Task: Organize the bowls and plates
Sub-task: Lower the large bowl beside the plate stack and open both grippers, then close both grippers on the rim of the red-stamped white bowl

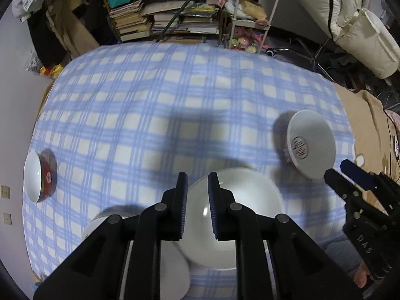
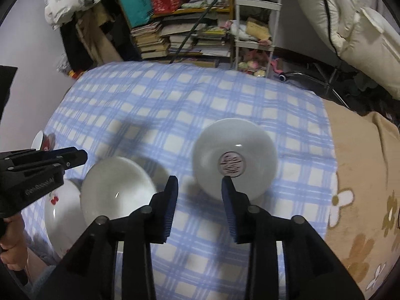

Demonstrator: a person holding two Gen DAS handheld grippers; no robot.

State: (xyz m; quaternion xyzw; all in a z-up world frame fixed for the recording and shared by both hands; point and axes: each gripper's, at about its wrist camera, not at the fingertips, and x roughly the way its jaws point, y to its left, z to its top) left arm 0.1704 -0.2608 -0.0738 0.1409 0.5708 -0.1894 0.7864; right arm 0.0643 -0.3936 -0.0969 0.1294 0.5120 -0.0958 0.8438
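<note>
We judge the job barely begun: the dishes lie scattered over the blue checked cloth [image 1: 150, 95] and nothing we can see is nested into a pile yet. Most of the sorting is left.

Largest first. A plain white plate [image 2: 117, 190] lies near the front edge of the cloth, glossy, with a light glint on it; in the left wrist view it sits right under our left gripper [image 1: 197, 177]. Overlapping its near-left rim is a second white plate [image 2: 62, 207] with small red marks on it, partly hidden; we cannot tell whether the two touch or one rests on the other.

Next comes a white bowl [image 2: 235, 157] with a round printed seal in its bottom and a patterned outside. It stands on the cloth to the right of the plates, apart from them, just ahead of our right gripper [image 2: 200, 182].

Smallest in view is a bowl with a red outside [image 1: 40, 175] and white inside, far off at the left edge of the cloth, well apart from everything else.

Both grippers are empty. The left one's jaws stand a narrow gap apart with nothing between them. The right one's jaws stand wider apart, and they hover short of the seal bowl's near rim, pads pressing on nothing.
</note>
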